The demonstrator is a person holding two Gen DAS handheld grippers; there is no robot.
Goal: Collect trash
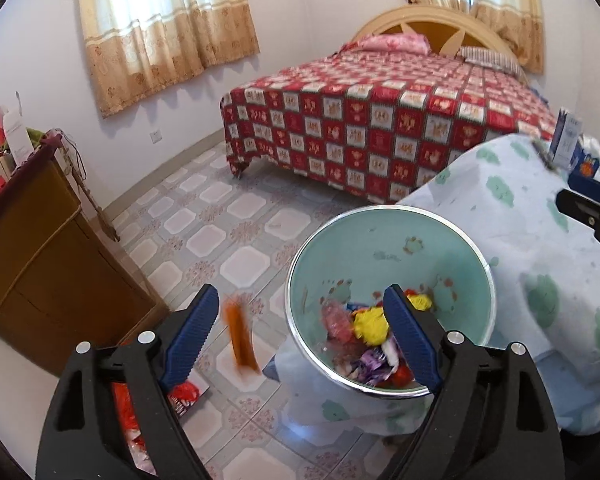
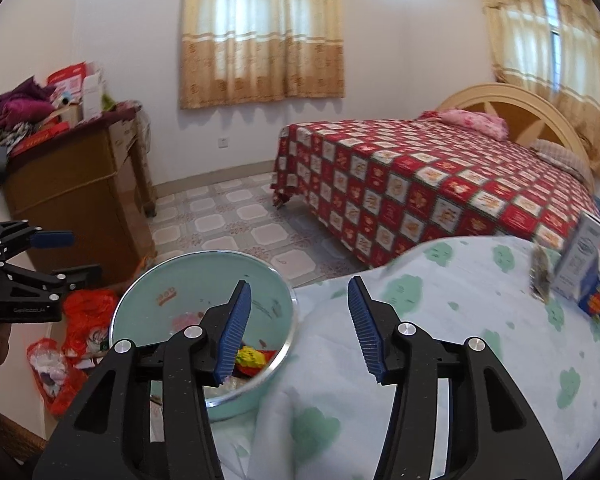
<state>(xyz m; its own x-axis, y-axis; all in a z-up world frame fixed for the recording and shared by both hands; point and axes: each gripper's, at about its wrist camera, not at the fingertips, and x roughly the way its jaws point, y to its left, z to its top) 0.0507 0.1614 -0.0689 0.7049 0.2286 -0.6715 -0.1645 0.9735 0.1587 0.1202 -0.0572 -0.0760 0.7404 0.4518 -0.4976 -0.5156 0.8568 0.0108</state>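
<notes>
- Bed [image 1: 380,128] with red checked cover at the back of the room in both views; tiled floor [image 1: 204,236] in front of it.
- My counter [image 1: 540,240] is draped in a pale cloth with green blotches, to the right in the left wrist view and across the lower right in the right wrist view.
- Trash bin [image 1: 380,248], pale green with a metal rim, stands just beside the counter's edge; bright wrappers [image 1: 370,326] are piled in its bottom.
- My left gripper [image 1: 300,332]: jaws wide apart, nothing pressed between them. An orange wrapper [image 1: 242,340], motion-blurred, sits in the gap near the left jaw, to the left of the bin's rim with floor behind it; the right jaw overlaps the bin's mouth.
- My right gripper [image 2: 300,328]: jaws apart, empty; left jaw over the bin, right jaw over the cloth.
- Only the right wrist view shows the left gripper from the side and red bags [image 2: 80,320] on the floor by the bin.
- Both views catch a blue-and-white carton [image 2: 584,264] on the counter.
</notes>
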